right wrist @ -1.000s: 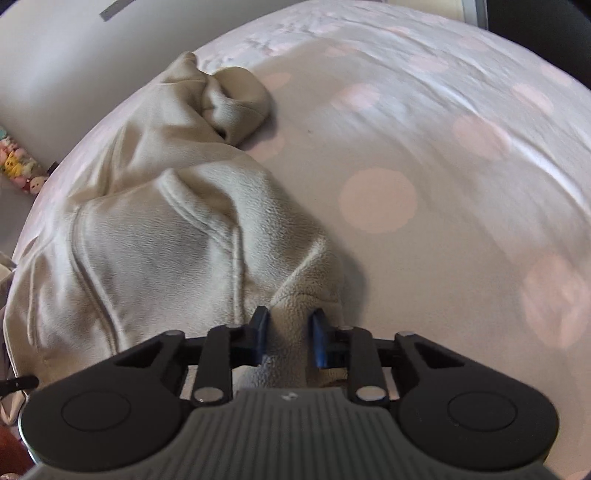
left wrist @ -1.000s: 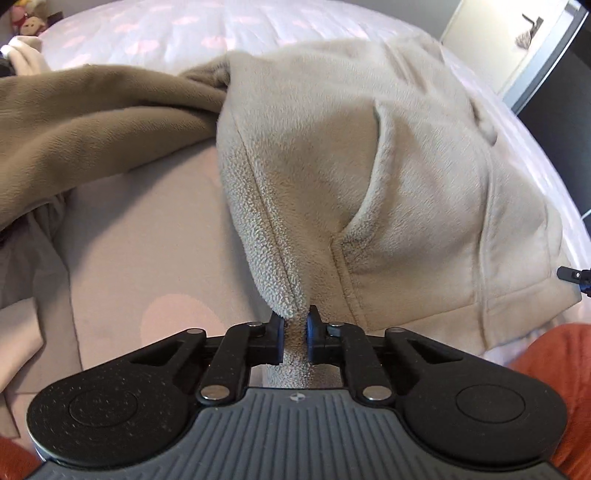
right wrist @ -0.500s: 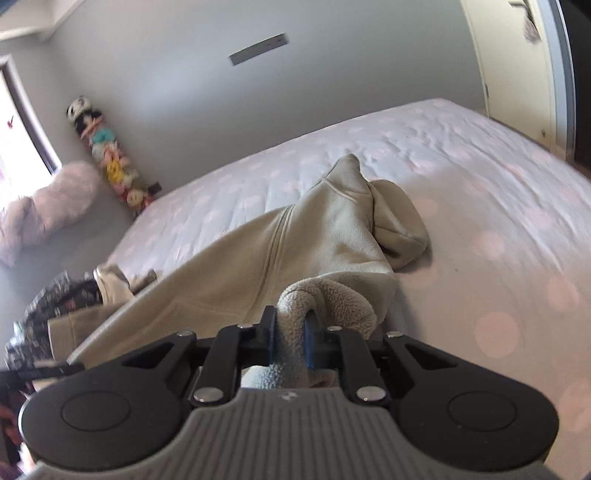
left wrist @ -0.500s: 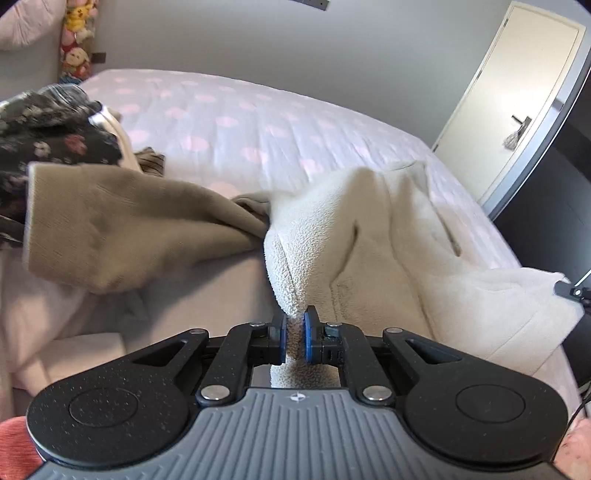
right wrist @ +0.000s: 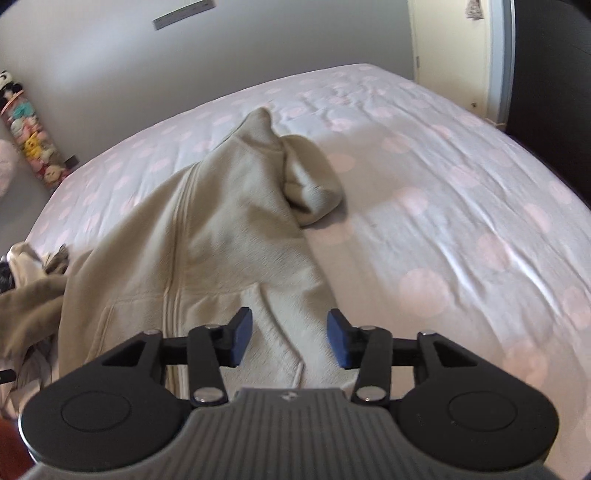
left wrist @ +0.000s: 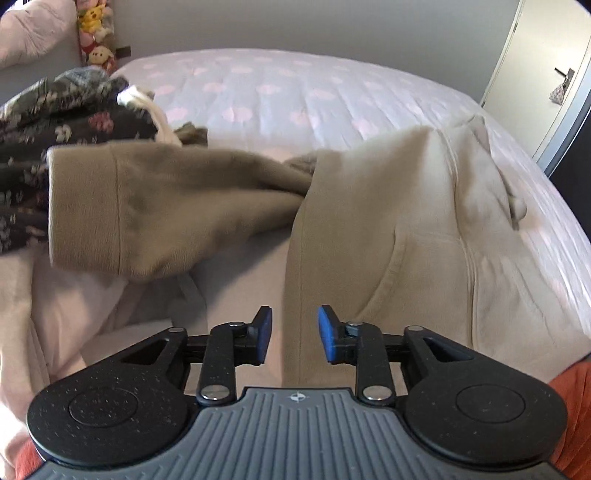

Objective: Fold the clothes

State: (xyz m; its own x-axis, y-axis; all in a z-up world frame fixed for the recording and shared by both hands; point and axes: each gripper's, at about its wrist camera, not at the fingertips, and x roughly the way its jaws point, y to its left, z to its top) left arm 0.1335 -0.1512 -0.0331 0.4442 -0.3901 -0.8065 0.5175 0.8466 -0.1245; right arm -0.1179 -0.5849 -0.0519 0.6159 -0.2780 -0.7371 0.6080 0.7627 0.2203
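Observation:
A beige fleece jacket (left wrist: pixel 399 229) lies spread on the bed, its near hem toward me and its collar and a bunched sleeve (right wrist: pixel 310 184) at the far end. My left gripper (left wrist: pixel 294 334) hovers over the jacket's near left edge with its jaws opening; the blue pads touch nothing. Above the near right part of the jacket (right wrist: pixel 221 236) my right gripper (right wrist: pixel 290 341) is opening too, with only the fleece lying below the gap. A darker tan garment (left wrist: pixel 147 206) lies to the left, its sleeve end reaching the jacket.
The bed (right wrist: pixel 461 206) has a pale sheet with pink dots. A dark floral garment (left wrist: pixel 48 122) and pale cloths (left wrist: pixel 37 314) pile up at the left. Plush toys (left wrist: pixel 96 26) hang on the grey wall; a door (left wrist: pixel 546 59) stands at the right.
Both grippers were shut on the jacket's hem and lifted it; now both have let go and spread their jaws, and the jacket lies flat on the bed below them.

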